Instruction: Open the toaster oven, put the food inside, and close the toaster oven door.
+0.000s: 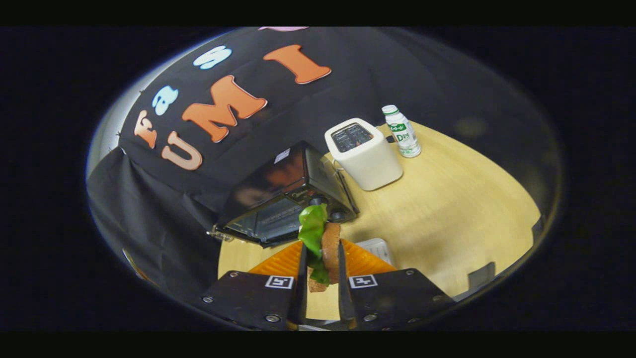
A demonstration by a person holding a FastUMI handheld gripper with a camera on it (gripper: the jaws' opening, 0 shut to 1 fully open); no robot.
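Observation:
My gripper [321, 258] is shut on a sandwich [323, 248], brown bread with a green lettuce leaf sticking up, held upright between both fingers above the table. Beyond the fingertips stands the black toaster oven [278, 199] on the wooden table [457, 209], tilted in the view. Its glass door [271, 221] faces toward me; I cannot tell for sure whether it is open or closed. Its knobs [338, 215] sit on the right of its front.
A white pop-up toaster [365, 154] stands to the right of the oven, with a small white bottle [403, 132] behind it. An orange plate [357, 261] lies under the fingers, with a white object [380, 248] beside it. Black cloth hangs behind.

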